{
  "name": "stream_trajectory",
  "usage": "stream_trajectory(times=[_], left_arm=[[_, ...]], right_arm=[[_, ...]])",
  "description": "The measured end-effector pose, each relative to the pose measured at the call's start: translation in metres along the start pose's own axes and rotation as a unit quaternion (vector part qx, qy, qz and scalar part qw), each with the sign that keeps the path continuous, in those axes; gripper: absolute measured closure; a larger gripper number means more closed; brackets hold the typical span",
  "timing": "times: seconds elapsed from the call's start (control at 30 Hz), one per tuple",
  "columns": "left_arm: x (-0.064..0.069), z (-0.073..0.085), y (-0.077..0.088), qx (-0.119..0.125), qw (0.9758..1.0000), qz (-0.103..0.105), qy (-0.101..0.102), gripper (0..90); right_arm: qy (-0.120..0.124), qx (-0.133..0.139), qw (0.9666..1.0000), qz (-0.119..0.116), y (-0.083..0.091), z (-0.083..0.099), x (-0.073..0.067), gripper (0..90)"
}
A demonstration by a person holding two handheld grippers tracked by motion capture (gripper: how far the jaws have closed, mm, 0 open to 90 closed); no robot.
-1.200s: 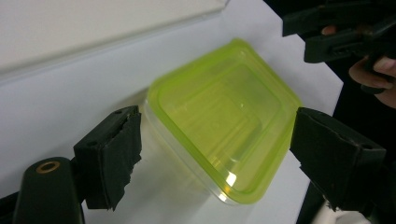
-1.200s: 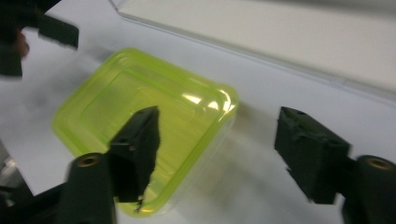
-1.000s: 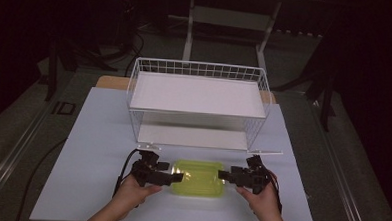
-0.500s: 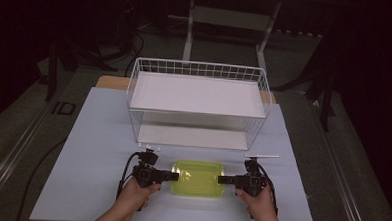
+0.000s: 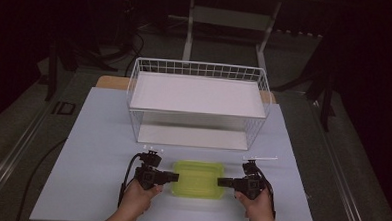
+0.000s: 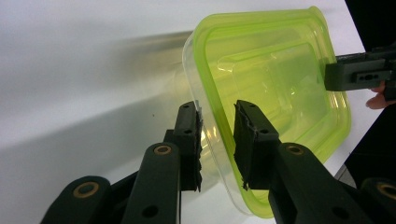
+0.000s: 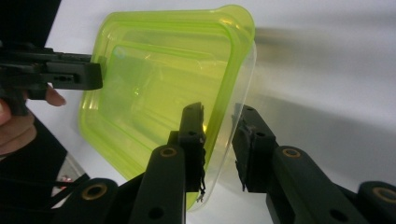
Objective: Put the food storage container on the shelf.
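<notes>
A yellow-green clear plastic container (image 5: 198, 179) with its lid on lies on the pale table top (image 5: 97, 151) near the front edge. My left gripper (image 5: 173, 177) points at its left end and my right gripper (image 5: 221, 181) at its right end. In the left gripper view the container (image 6: 280, 84) has its rim between the jaws of the left gripper (image 6: 217, 109), which stand apart around it. In the right gripper view the right gripper (image 7: 219, 112) straddles the container's (image 7: 154, 79) opposite rim the same way, with a gap left. Each view shows the other gripper's tip at the far end.
A white wire rack (image 5: 197, 103) with two white shelves stands behind the container, its open front facing me. Two small white strips lie on the table, one near the rack's left foot (image 5: 152, 148) and one near its right foot (image 5: 260, 158). Dark floor surrounds the table.
Both grippers have turned level and closed in on the container's two ends, so that their jaws now straddle its rim. The container itself has not moved.
</notes>
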State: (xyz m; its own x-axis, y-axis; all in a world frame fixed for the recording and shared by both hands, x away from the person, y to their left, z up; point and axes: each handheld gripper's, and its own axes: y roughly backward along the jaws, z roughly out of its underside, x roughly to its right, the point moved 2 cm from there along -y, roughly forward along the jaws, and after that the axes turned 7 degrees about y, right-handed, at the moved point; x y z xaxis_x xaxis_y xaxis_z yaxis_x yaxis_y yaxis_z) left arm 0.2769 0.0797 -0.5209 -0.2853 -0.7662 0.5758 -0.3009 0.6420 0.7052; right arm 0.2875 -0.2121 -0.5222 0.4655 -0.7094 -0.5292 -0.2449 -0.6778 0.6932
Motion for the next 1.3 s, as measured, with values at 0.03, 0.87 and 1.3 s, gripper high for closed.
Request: stream_trajectory(times=[0.03,0.87,1.3], left_arm=[[0.000,0.000,0.000,-0.001,1.0000,0.003,0.000,72.2],[0.005,0.007,0.018,0.029,0.9994,0.009,0.014,79.5],[0.013,-0.020,0.044,0.094,0.9955,0.018,0.000,80.0]], right_arm=[[-0.003,-0.001,1.0000,-0.002,0.000,0.000,0.000,74.9],[0.026,0.016,0.9994,0.017,0.006,-0.002,-0.019,79.6],[0.046,0.070,0.9963,0.018,0.017,-0.035,-0.031,79.5]])
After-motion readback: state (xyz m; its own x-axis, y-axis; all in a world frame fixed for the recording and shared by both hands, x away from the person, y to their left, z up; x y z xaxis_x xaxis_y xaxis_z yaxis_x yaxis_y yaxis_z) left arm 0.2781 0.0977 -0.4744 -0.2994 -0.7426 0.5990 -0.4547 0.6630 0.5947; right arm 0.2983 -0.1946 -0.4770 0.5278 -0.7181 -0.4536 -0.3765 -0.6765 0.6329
